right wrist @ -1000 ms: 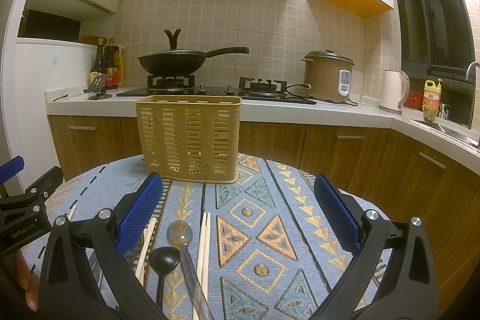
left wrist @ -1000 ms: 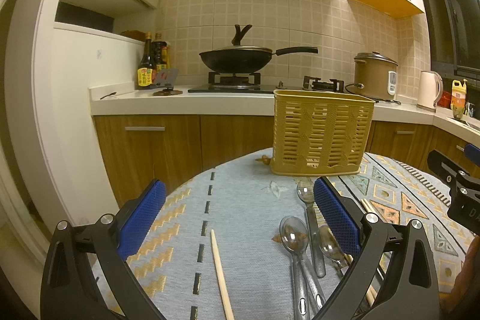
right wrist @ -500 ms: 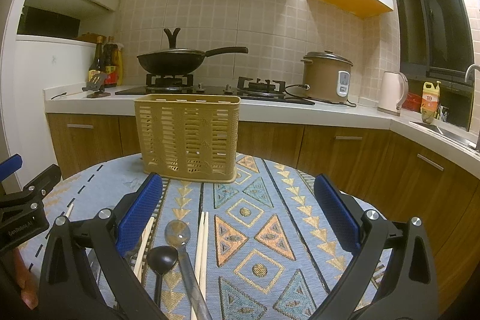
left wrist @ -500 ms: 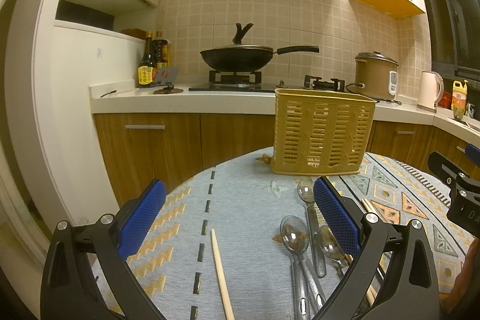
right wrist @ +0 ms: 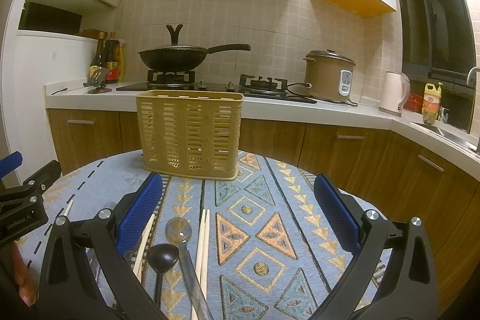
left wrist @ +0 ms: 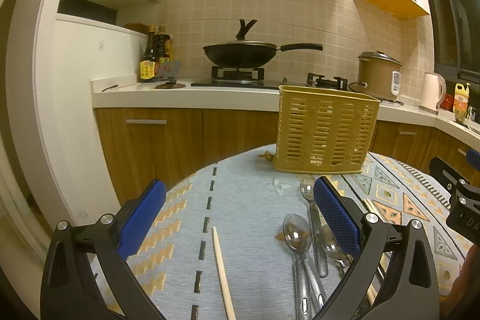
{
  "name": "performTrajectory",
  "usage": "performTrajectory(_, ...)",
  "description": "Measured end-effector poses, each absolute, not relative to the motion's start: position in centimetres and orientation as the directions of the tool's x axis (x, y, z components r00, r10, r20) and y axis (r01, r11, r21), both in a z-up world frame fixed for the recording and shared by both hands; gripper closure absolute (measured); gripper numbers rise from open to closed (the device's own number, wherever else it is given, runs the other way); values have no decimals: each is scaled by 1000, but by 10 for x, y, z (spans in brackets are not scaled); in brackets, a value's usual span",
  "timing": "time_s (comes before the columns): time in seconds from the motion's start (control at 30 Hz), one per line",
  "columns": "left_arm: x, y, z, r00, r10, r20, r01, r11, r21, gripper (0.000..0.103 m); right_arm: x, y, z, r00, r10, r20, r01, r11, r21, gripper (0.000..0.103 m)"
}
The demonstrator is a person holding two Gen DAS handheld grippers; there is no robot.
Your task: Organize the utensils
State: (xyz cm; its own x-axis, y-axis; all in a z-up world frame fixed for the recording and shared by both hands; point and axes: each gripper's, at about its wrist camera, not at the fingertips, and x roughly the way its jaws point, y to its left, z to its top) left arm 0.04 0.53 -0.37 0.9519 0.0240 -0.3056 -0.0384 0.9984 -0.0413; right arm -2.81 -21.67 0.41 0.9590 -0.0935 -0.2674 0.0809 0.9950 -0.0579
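A yellow slatted utensil basket (left wrist: 325,134) (right wrist: 189,131) stands upright at the far side of the round table. Metal spoons (left wrist: 297,236) lie in a loose bunch near the front, and a single wooden chopstick (left wrist: 221,263) lies to their left. My left gripper (left wrist: 240,218) is open above the cloth, the chopstick between its fingers and the spoons by its right finger. In the right wrist view a metal spoon (right wrist: 179,231), a black spoon (right wrist: 162,255) and a pair of chopsticks (right wrist: 204,242) lie close together. My right gripper (right wrist: 238,213) is open and holds nothing.
The table carries a blue patterned cloth (right wrist: 270,230). Behind it runs a kitchen counter (right wrist: 300,110) with a black wok (right wrist: 177,56) on the hob, a rice cooker (right wrist: 328,77), a kettle (right wrist: 393,93) and bottles (left wrist: 153,59). The other gripper (left wrist: 459,194) shows at the right edge.
Both views have shifted very slightly, with the basket sitting a touch lower in frame. The utensils have not moved and both grippers stay open.
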Motion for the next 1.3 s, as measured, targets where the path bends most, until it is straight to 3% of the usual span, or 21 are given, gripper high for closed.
performTrajectory(0.23, 5, 12, -3, 939, 47, -342, -72, 995, -64, 7, -23, -222, 1, 948, -138, -285, 128, 990, -54, 6)
performTrajectory(0.4, 23, 34, -14, 841, 27, -541, -61, 997, -44, 10, -8, -230, -6, 913, -147, -380, 141, 989, -45, 6)
performTrajectory(0.53, 47, 70, -29, 685, -102, -722, -10, 989, -149, 31, 9, -230, -12, 864, -117, -490, 105, 993, -51, 7)
performTrajectory(0.57, 51, 79, -31, 654, -144, -743, -2, 981, -192, 31, 12, -229, -14, 855, -102, -509, 90, 995, -48, 7)
performTrajectory(0.63, 58, 93, -32, 621, -242, -746, 31, 958, -285, 31, 17, -226, -13, 834, -56, -548, 46, 998, -32, 9)
performTrajectory(0.8, 75, 91, -23, 567, -355, -743, 112, 927, -357, 32, 37, -226, -9, 767, 37, -641, -20, 999, 34, 17)
performTrajectory(1.0, 96, 73, -37, 433, -360, -826, 122, 932, -343, 54, 73, -258, -20, 602, 224, -766, -43, 968, 249, 32)
performTrajectory(1.1, 103, 67, -44, 379, -372, -847, 137, 928, -346, 75, 92, -279, -26, 516, 279, -810, -3, 946, 324, 37)
performTrajectory(1.3, 106, 48, -45, 383, -297, -875, 165, 954, -251, 76, 109, -268, -33, 408, 280, -869, -49, 957, 285, 52)
